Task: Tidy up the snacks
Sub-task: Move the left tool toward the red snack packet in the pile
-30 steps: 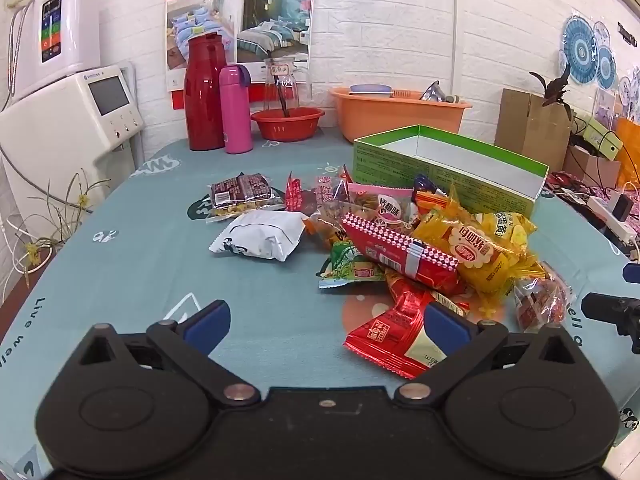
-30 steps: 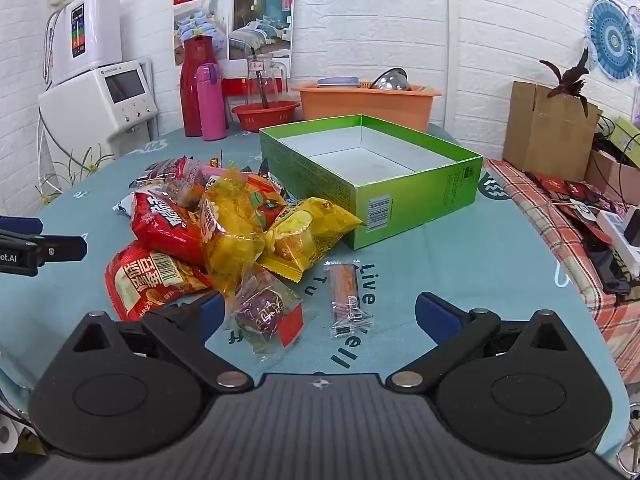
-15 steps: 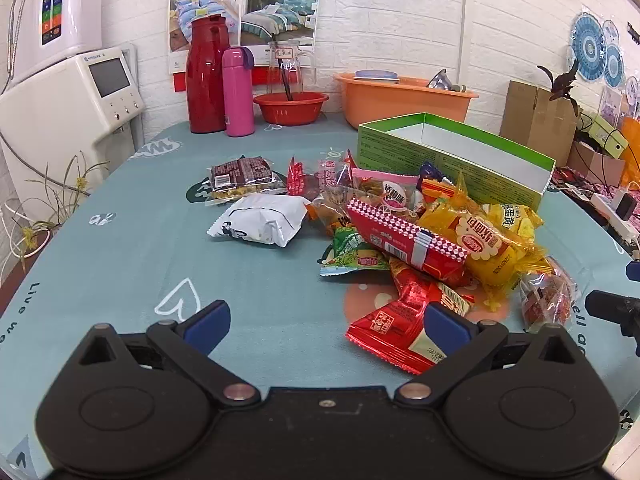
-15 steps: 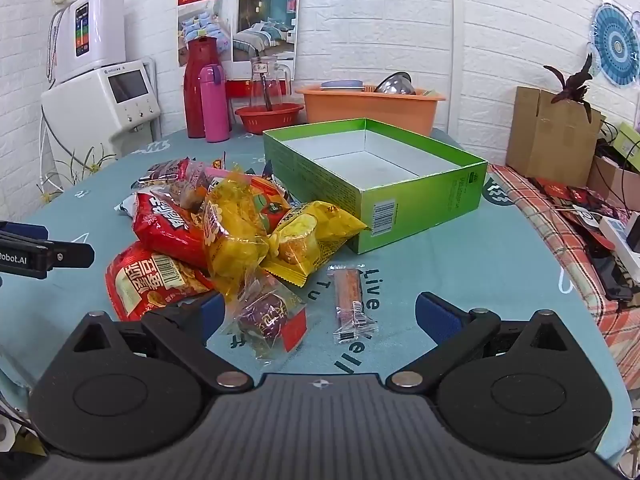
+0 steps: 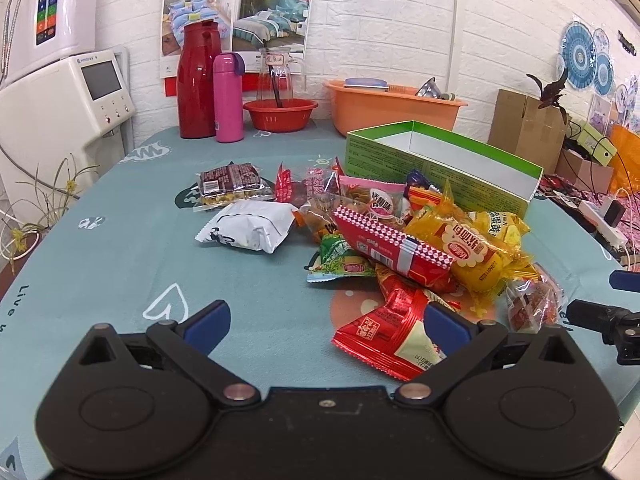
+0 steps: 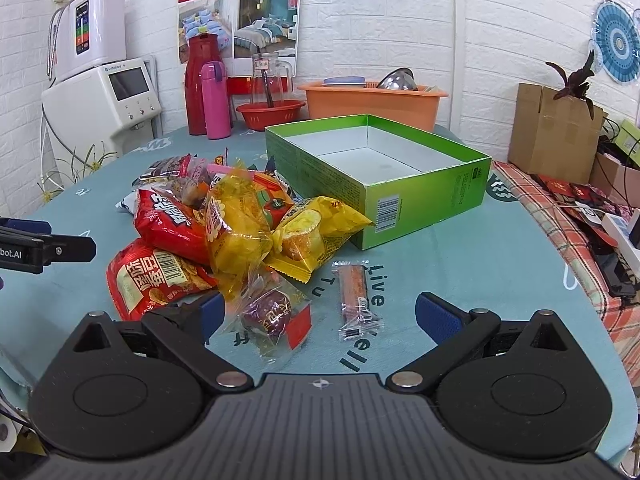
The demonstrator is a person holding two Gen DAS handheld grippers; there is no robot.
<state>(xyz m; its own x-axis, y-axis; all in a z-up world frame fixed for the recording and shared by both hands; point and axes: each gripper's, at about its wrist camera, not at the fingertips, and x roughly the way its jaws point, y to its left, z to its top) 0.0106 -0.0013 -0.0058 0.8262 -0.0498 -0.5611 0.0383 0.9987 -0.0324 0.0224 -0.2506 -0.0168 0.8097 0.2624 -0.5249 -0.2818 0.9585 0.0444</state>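
Barely any change since a second ago: left view tipped up a touch, pile of snack packets sitting lower and nearer in frame, nothing on the table shifted. Left gripper (image 5: pixel 326 322) hovering low over the teal printed tablecloth (image 5: pixel 120 264), blue-padded fingers spread wide, gripping nothing. Right finger pad (image 5: pixel 446 322) overlapping the near edge of the red foil snack packet (image 5: pixel 384 332) at 1 o'clock; contact impossible to judge. Bare cloth straight ahead at 12 o'clock, right up to the white pillow-shaped snack bag (image 5: pixel 250 228) at 11.

Right gripper (image 6: pixel 318 312) also splayed open, empty, low above the cloth. Between its fingers, a clear wrapper with a purple sweet and red corner (image 6: pixel 274 316) at 11 o'clock, and a slim clear-wrapped orange stick snack (image 6: pixel 354 290) just past 12, lying alone and apart from the heap. Left pad close beside the red barcode-printed chip bag (image 6: pixel 154 276). Heap of yellow and red crinkly packets (image 6: pixel 240 220) piled at 10 to 11 o'clock, one yellow packet touching the near corner of the open green cardboard box (image 6: pixel 424 204).

Box at 12 to 1 o'clock, white inside, empty, rim clear all round. Open cloth at 2 o'clock out to the table's right edge. Left gripper's black tip poking in at 9 o'clock.
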